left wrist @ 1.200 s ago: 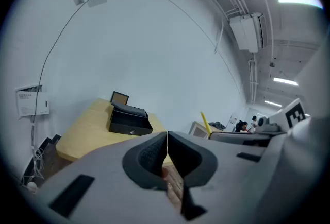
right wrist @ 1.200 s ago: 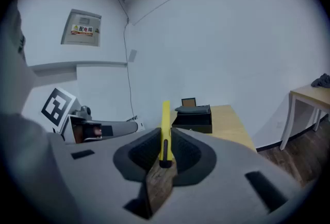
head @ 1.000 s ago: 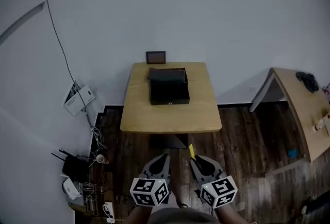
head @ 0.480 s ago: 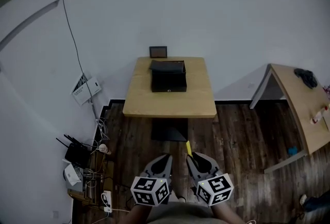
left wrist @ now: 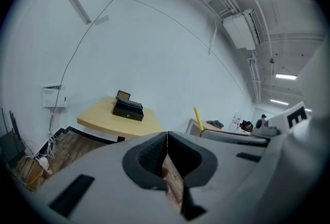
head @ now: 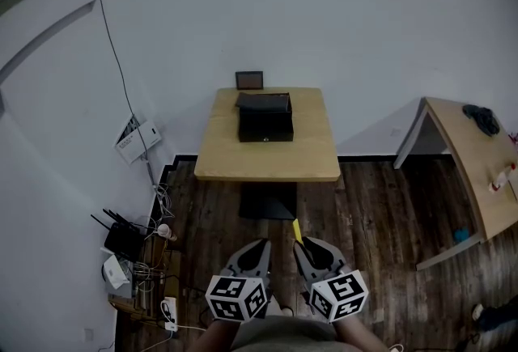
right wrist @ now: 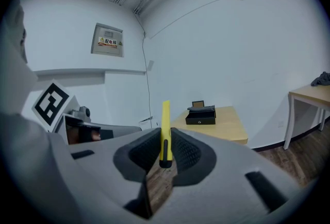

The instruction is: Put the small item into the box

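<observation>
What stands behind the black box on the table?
A small dark frame stands behind the box, at the table's far edge. In both gripper views the box covers its lower part.

light wooden table (head: 267,156) at centre; second table (head: 477,172) at 3 o'clock bearing dark cloth (head: 483,117); black router (head: 121,241) and tangled cables (head: 150,271) at 8 o'clock

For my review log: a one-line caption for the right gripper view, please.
Right gripper, jaws shut on a slim yellow item held upright, faces the black box on the wooden table.
</observation>
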Demonstrator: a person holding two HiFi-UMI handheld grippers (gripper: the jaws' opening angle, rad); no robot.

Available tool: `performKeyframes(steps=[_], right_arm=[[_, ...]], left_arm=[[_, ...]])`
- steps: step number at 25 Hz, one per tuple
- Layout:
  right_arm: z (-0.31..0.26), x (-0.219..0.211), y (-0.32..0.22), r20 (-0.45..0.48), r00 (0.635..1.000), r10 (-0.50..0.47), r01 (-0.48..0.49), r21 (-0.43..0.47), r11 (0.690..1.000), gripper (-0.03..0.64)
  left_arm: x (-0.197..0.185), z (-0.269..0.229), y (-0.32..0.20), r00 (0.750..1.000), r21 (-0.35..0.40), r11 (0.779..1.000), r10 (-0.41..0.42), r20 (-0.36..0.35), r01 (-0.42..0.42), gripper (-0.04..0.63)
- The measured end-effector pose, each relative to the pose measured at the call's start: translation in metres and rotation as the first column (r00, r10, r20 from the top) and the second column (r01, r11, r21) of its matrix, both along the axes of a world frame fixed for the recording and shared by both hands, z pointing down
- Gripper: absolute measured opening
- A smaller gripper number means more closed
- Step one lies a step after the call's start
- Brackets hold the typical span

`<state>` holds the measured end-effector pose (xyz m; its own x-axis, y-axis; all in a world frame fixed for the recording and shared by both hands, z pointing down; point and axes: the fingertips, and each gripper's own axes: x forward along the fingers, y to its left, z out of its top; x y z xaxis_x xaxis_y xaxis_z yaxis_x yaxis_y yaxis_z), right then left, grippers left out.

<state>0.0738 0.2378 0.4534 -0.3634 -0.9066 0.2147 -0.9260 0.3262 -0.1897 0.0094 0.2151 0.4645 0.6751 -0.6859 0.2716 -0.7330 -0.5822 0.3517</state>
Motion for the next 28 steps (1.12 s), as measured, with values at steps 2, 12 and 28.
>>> performKeyframes(steps=[2,12,28], right_arm=[[0.002,0.000,-0.002,0.002,1.000,-0.004,0.004,-0.002,1.000,0.051],[0.001,-0.001,-0.031,0.020,1.000,-0.012,0.012,0.000,1.000,0.051],[0.004,-0.026,-0.161,0.024,0.998,-0.051,0.052,-0.013,0.999,0.051]], left_arm=[[0.000,0.000,-0.002,1.000,0.001,1.000,-0.005,-0.001,0.005,0.003],[-0.002,0.002,-0.030,1.000,-0.008,1.000,-0.027,-0.001,0.027,0.003],[-0.024,0.012,-0.157,0.999,-0.036,0.998,-0.047,-0.022,0.046,0.003]])
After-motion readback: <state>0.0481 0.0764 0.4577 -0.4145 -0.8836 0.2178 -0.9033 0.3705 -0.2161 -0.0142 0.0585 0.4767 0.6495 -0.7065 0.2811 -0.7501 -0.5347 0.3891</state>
